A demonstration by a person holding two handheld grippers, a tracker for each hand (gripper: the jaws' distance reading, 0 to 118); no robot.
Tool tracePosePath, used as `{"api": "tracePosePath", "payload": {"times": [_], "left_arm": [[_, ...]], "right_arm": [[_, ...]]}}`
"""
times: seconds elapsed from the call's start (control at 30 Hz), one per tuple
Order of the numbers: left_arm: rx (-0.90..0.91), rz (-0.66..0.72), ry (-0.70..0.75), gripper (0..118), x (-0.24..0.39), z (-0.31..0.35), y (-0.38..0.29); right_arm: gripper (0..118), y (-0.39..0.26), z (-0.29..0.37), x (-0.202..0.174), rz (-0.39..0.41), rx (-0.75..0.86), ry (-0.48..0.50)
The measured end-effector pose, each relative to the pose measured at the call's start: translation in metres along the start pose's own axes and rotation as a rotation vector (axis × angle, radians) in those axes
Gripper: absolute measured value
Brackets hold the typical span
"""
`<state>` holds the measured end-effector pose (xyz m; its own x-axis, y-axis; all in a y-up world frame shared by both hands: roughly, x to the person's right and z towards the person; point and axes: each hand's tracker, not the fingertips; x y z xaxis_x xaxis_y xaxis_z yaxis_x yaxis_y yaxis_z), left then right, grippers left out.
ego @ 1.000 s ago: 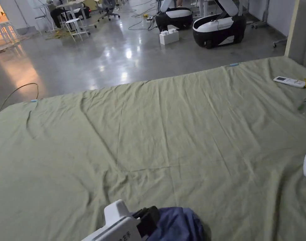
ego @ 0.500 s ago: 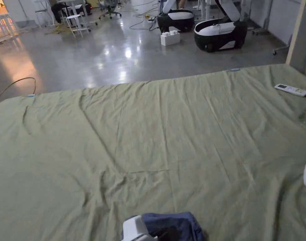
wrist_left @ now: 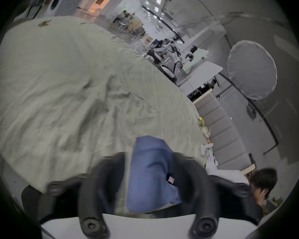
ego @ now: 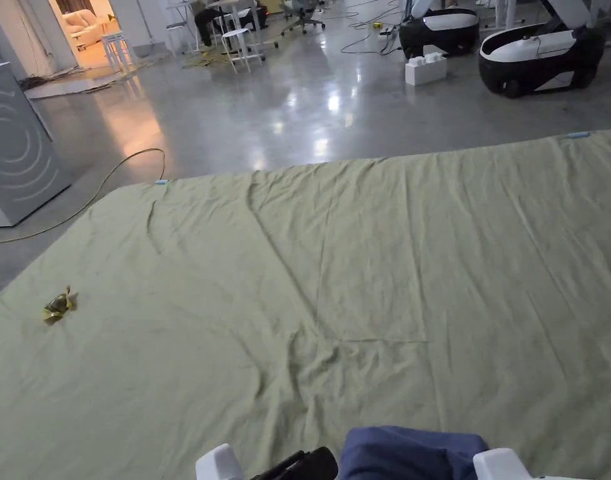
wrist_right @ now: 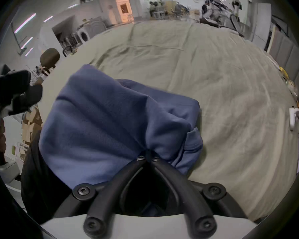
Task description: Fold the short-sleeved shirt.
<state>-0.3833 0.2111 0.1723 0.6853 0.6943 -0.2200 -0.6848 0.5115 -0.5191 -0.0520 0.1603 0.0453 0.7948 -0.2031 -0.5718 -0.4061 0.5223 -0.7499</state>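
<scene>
A: Right gripper view: the right gripper [wrist_right: 148, 154] has its jaws closed on a bunched fold of the blue shirt [wrist_right: 110, 122], at the near edge of the green sheet [wrist_right: 197, 61].

B: And the left gripper [wrist_left: 149, 163]?

A: Jaws apart, shirt cloth between them, not clamped. Lifted by one pinch, the bundle could hang twisted and resist spreading flat.
</scene>
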Motion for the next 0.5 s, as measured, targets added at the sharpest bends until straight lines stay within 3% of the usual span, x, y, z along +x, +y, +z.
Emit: {"api": "tracePosePath", "payload": {"times": [0.03, 0.07, 0.2, 0.27, 0.37, 0.4, 0.47, 0.5], "left_arm": [[-0.022, 0.023, -0.013, 86, -0.007, -0.006, 0.002], [-0.038, 0.032, -0.03, 91, -0.01, -0.012, 0.003], [-0.192, 0.028, -0.283, 94, -0.033, -0.051, 0.008], [-0.308, 0.031, -0.31, 99, -0.037, -0.076, 0.007], [-0.43, -0.005, -0.238, 99, -0.032, -0.106, -0.003], [-0.433, -0.003, -0.295, 99, -0.029, -0.111, -0.006], [-0.426, 0.054, -0.332, 90, -0.023, -0.122, -0.005], [-0.415, 0.033, -0.275, 67, -0.017, -0.125, -0.007]], "right_arm": [[1, 0.001, 0.002, 0.001, -0.037, -0.003, -0.006], [1, 0.002, 0.0, -0.001, -0.011, -0.011, -0.011], [1, 0.005, 0.004, -0.006, 0.024, -0.02, -0.023], [1, 0.003, 0.0, 0.001, 0.018, -0.02, -0.01], [1, -0.004, 0.0, 0.002, 0.02, 0.005, -0.005], [1, -0.005, 0.0, 0.0, 0.022, 0.015, -0.01], [1, -0.008, 0.0, -0.001, 0.023, 0.028, -0.015], [1, -0.008, 0.0, -0.001, 0.025, 0.032, -0.017]]}}
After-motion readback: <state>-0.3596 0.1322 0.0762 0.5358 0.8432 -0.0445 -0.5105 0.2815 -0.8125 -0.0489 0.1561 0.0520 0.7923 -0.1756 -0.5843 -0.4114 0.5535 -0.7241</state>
